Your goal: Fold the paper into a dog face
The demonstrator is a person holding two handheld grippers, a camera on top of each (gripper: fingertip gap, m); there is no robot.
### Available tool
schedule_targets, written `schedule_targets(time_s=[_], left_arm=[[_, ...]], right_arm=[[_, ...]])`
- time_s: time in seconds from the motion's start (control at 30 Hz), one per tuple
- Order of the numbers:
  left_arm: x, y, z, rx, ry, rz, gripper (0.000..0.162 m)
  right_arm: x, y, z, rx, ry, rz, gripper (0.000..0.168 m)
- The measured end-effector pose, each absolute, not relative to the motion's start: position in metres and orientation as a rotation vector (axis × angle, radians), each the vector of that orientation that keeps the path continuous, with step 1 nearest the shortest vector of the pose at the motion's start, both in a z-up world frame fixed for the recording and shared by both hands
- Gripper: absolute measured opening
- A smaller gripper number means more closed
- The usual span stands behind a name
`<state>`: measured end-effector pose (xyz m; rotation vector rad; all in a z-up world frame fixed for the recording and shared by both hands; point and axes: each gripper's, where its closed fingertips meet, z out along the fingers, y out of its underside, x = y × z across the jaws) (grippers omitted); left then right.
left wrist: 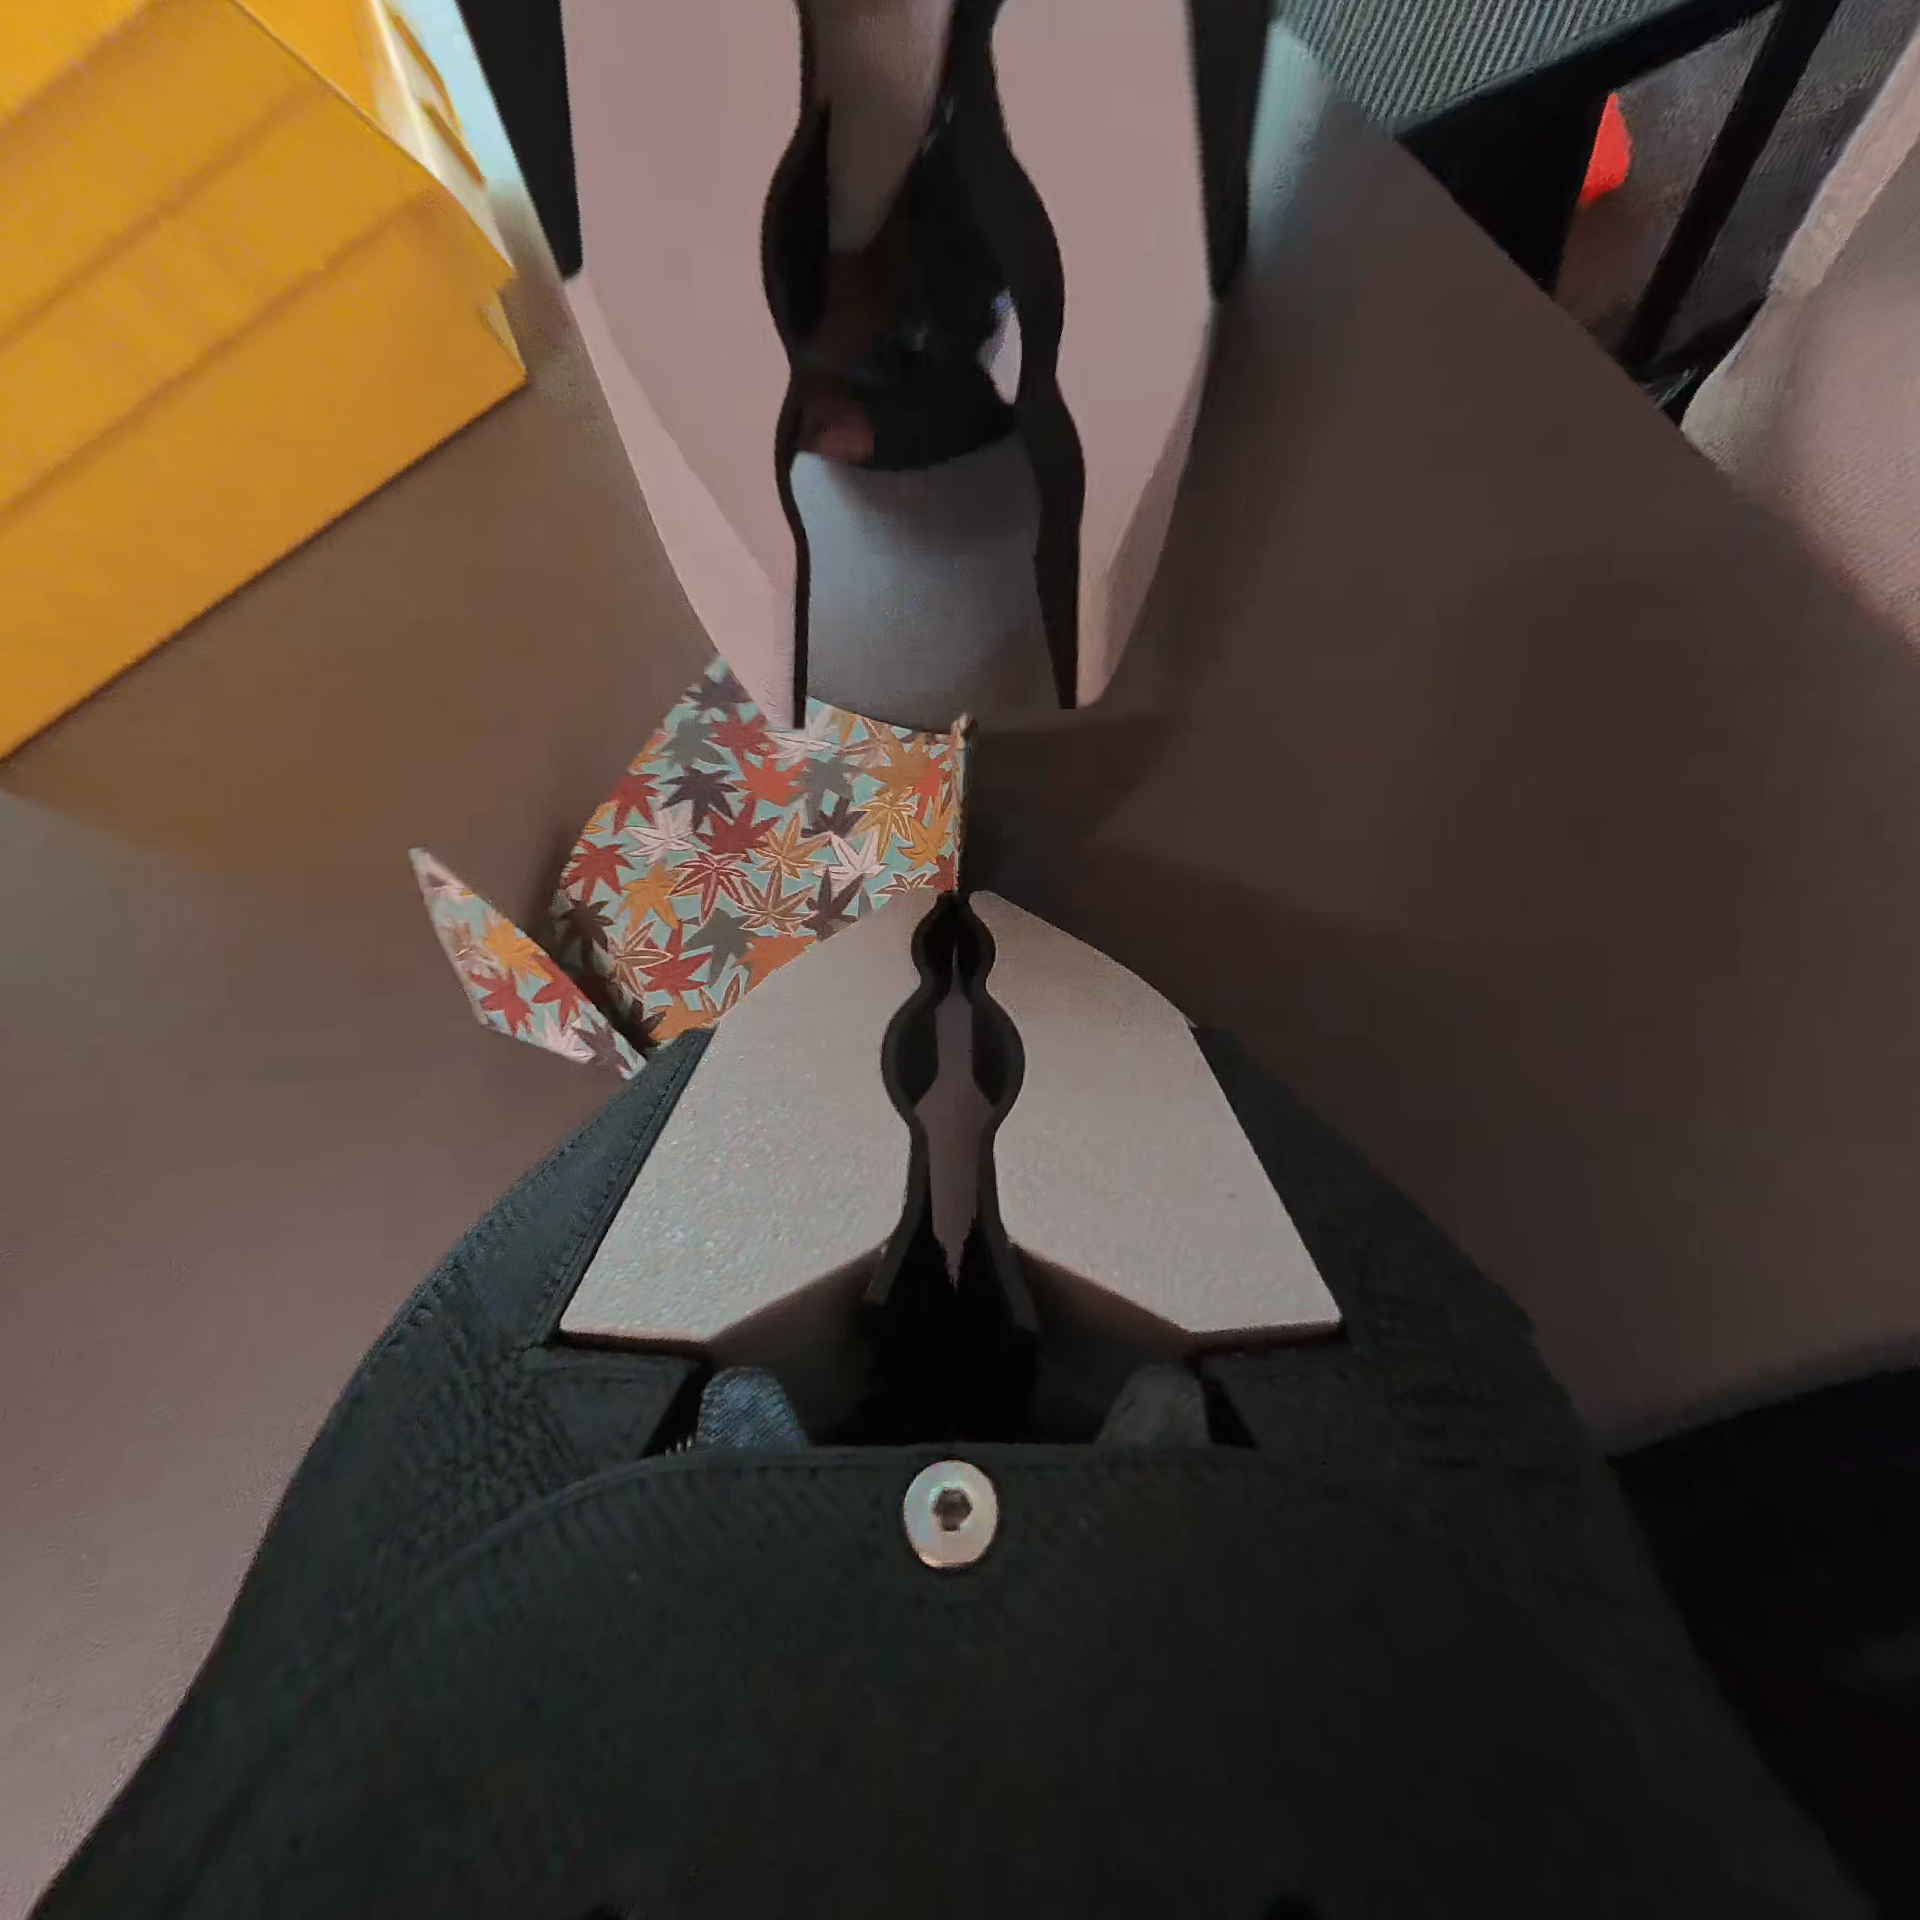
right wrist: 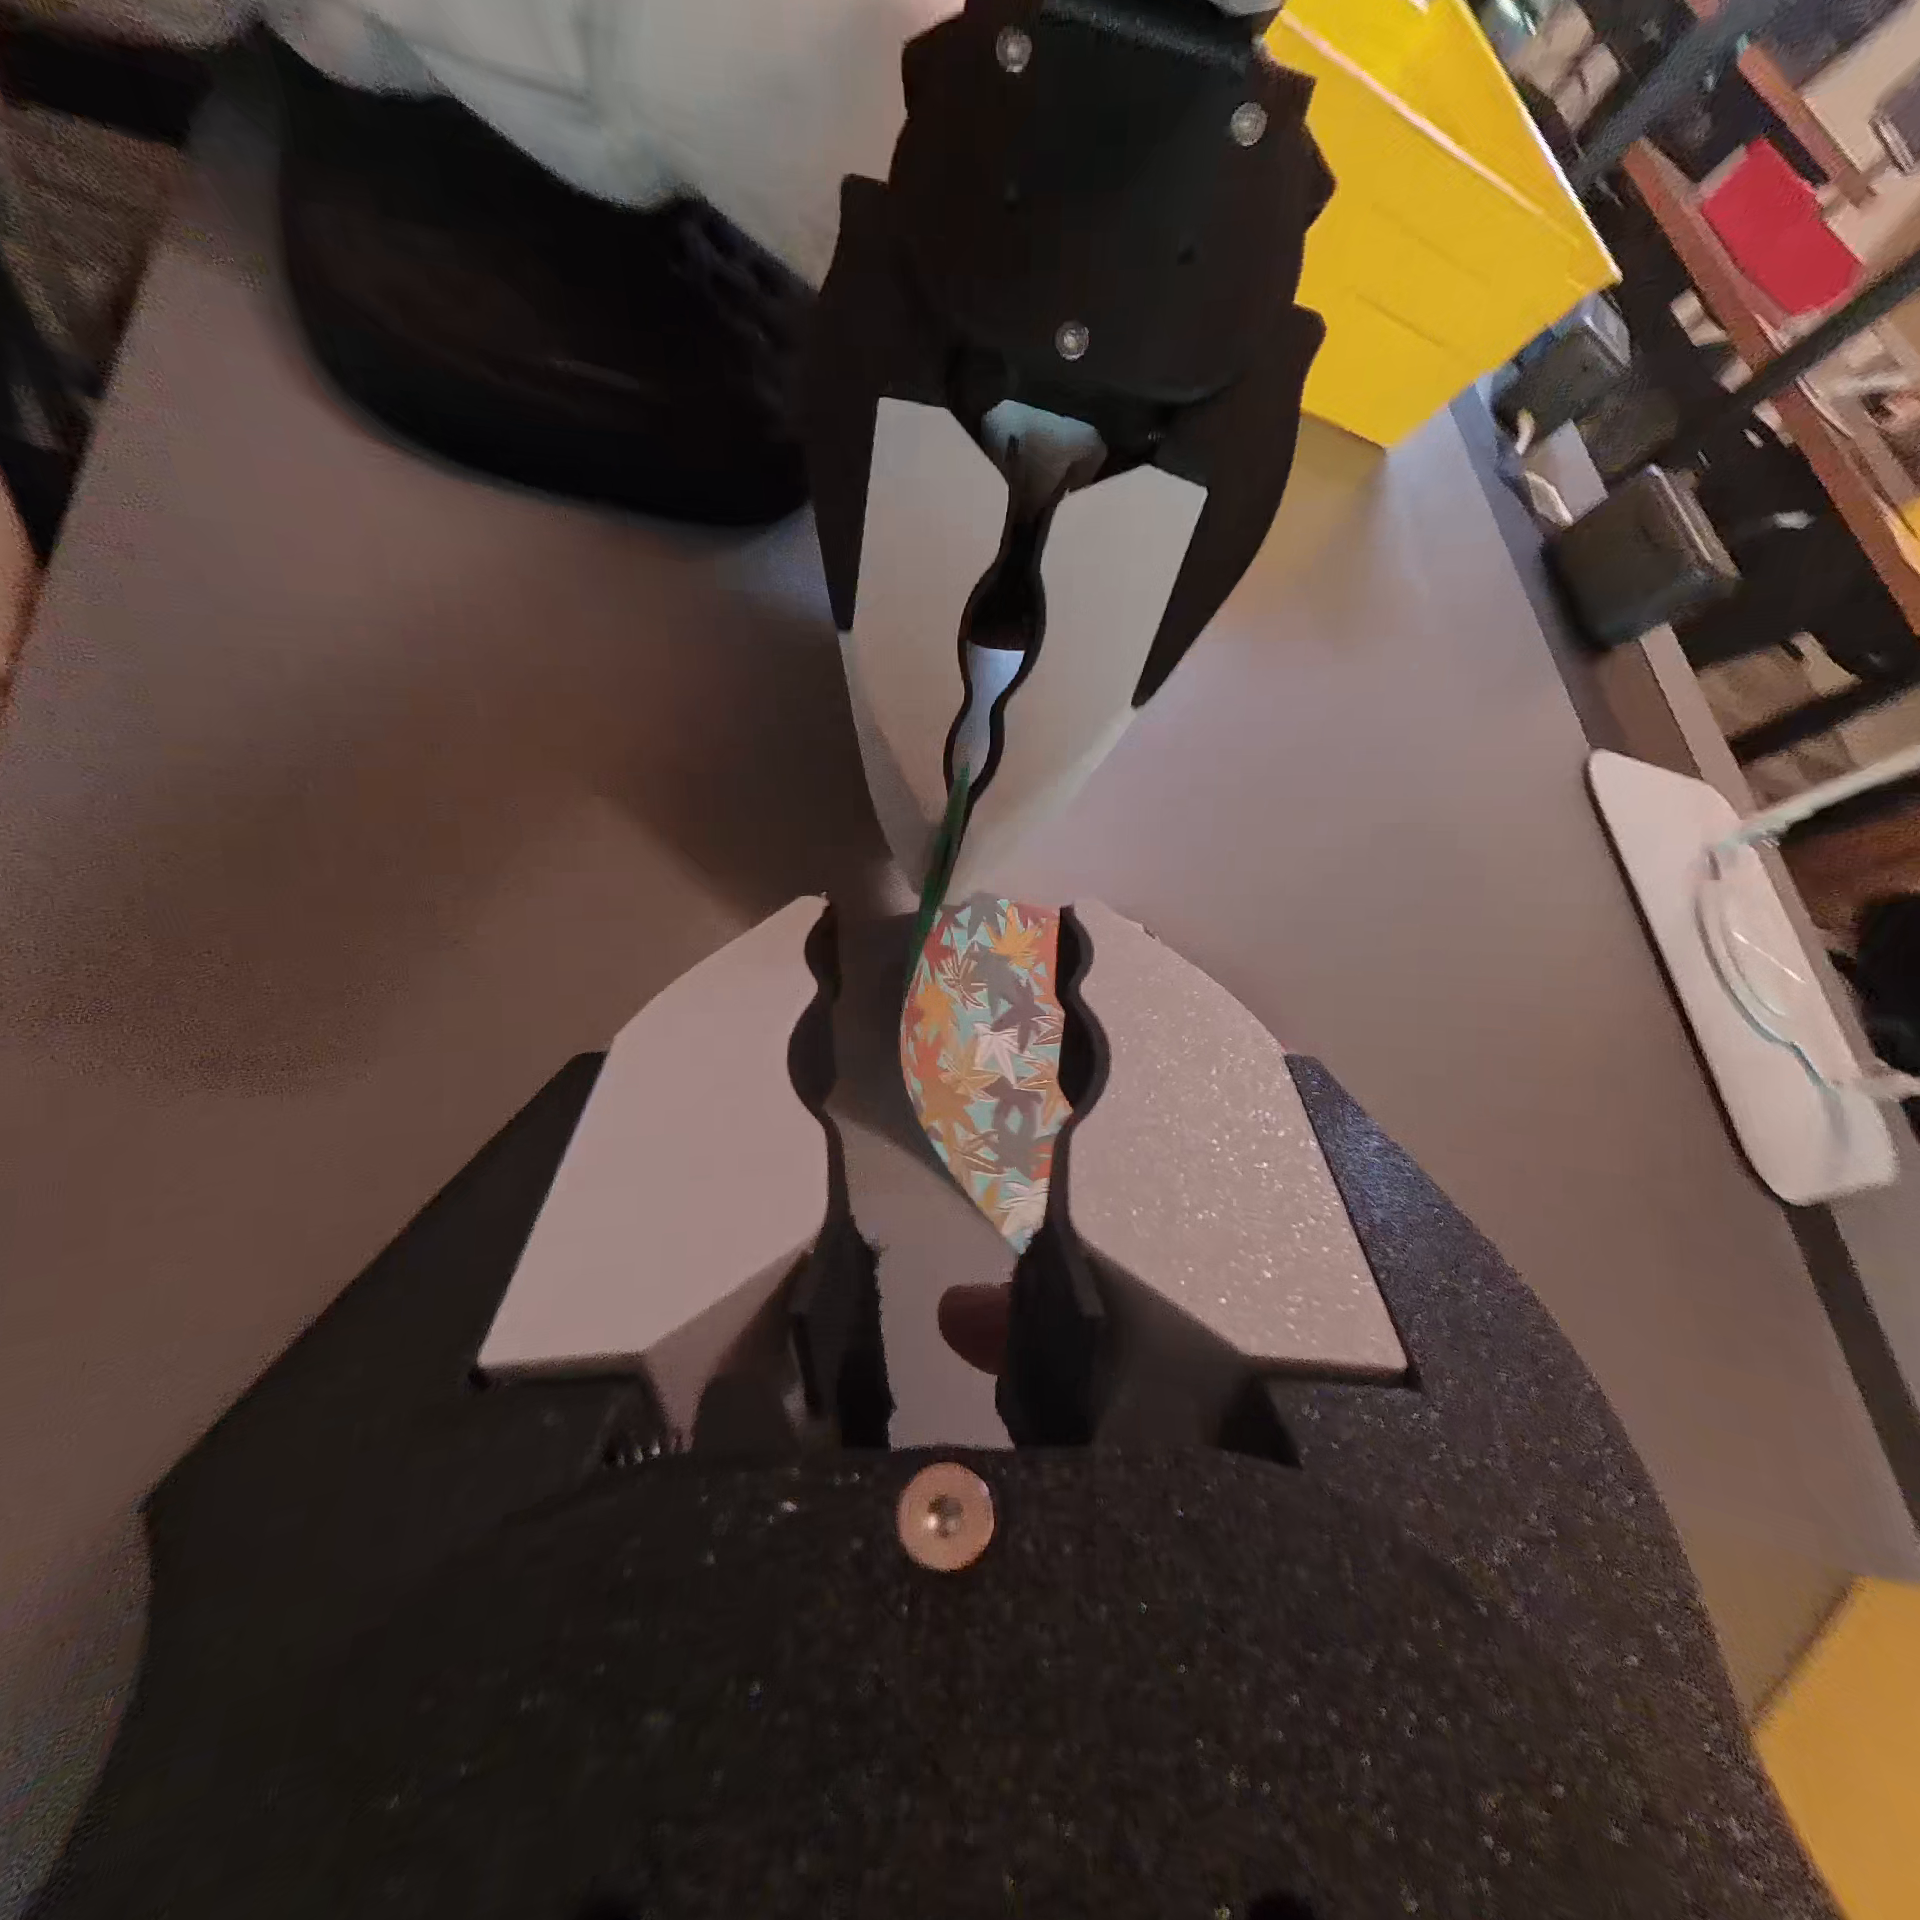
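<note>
The paper (left wrist: 748, 862) has a maple-leaf print and is partly folded, with one flap (left wrist: 499, 956) standing up at its left. It is held on edge above the grey table (left wrist: 1455, 831). My left gripper (left wrist: 958, 902) is shut on the paper's right edge. My right gripper (left wrist: 935, 707) faces it from the far side, open, its tips at the paper's top edge. In the right wrist view the paper (right wrist: 987, 1060) stands between the open fingers of my right gripper (right wrist: 945, 920), nearer the right finger (right wrist: 1081, 997). The left gripper (right wrist: 930, 868) pinches the paper's far edge.
A yellow box (left wrist: 208, 312) stands at the table's edge; it also shows in the right wrist view (right wrist: 1434, 208). A dark bag (right wrist: 520, 343) lies at the far left. A white flat base (right wrist: 1745, 987) sits on the right side. A black chair (left wrist: 1558, 104) is beyond the table.
</note>
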<state>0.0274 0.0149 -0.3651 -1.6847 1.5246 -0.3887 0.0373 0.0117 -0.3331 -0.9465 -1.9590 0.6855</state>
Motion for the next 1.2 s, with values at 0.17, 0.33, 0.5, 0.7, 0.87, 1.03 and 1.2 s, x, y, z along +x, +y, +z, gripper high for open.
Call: schedule_targets(time_s=[0.17, 0.33, 0.5, 0.7, 0.87, 1.03, 1.2], left_arm=[[0.036, 0.012, -0.382, -1.840, 1.563, -0.294, 0.000], [0.039, 0.004, -0.375, -1.848, 1.544, -0.402, 0.008], [0.033, -0.002, -0.367, -1.839, 1.578, -0.564, 0.035], [0.041, 0.055, -0.347, -1.740, 1.361, -0.242, 0.000], [0.050, 0.050, -0.381, -1.833, 1.600, -0.245, 0.000], [0.056, 0.038, -0.383, -1.865, 1.543, -0.295, 0.000], [0.056, 0.031, -0.383, -1.867, 1.465, -0.191, 0.000]], right_arm=[[0.037, -0.003, -0.345, -0.998, -1.936, 0.573, 0.002], [0.054, -0.002, -0.351, -1.049, -1.967, 0.660, 0.000], [0.071, 0.004, -0.348, -1.095, -1.989, 0.768, 0.000], [0.088, 0.002, -0.357, -1.063, -2.130, 0.805, 0.000], [0.092, 0.001, -0.356, -1.049, -2.151, 0.846, 0.000], [0.095, 0.023, -0.355, -1.320, -2.009, 0.867, 0.000], [0.091, 0.048, -0.349, -1.710, -1.712, 1.069, 0.000]])
